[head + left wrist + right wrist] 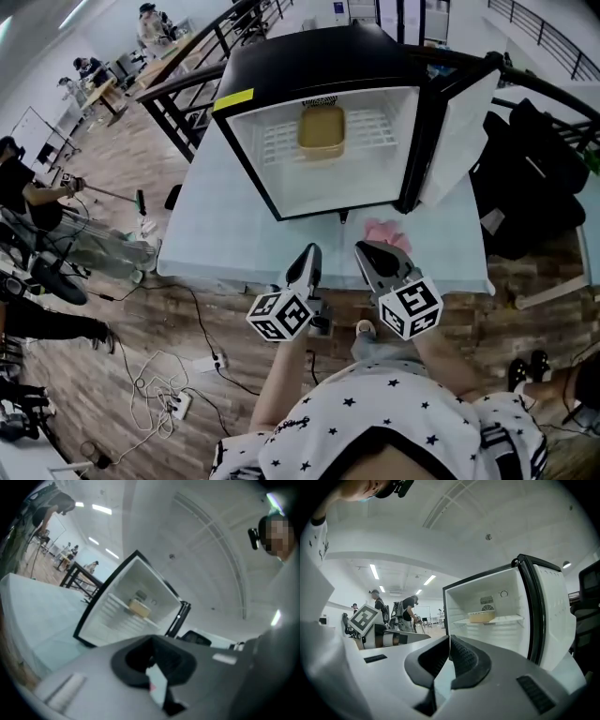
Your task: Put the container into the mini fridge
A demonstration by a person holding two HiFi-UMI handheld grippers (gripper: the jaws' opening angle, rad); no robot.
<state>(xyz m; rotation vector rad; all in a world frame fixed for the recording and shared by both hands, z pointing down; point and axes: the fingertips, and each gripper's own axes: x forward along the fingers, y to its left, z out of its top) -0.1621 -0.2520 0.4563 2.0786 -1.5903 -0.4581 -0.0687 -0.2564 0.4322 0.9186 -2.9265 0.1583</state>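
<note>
Container sitting on shelf inside fridge, door standing open at right. Looking like stiff, light plastic tub, walls likely slick; near rim offering best hold. Sitting upright; long axis seeming to run front-to-back, though view too small to be sure. Left tongs and right tongs both pinched together, holding nothing, hovering over near table edge, well apart from container.

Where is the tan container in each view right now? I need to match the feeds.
Head view: container top centre, on the shelf inside the open mini fridge.
Left gripper view: container just left of centre, same shelf.
Right gripper view: container right of centre, same shelf.
Shared landmark: the open door, right of it everywhere.
</note>
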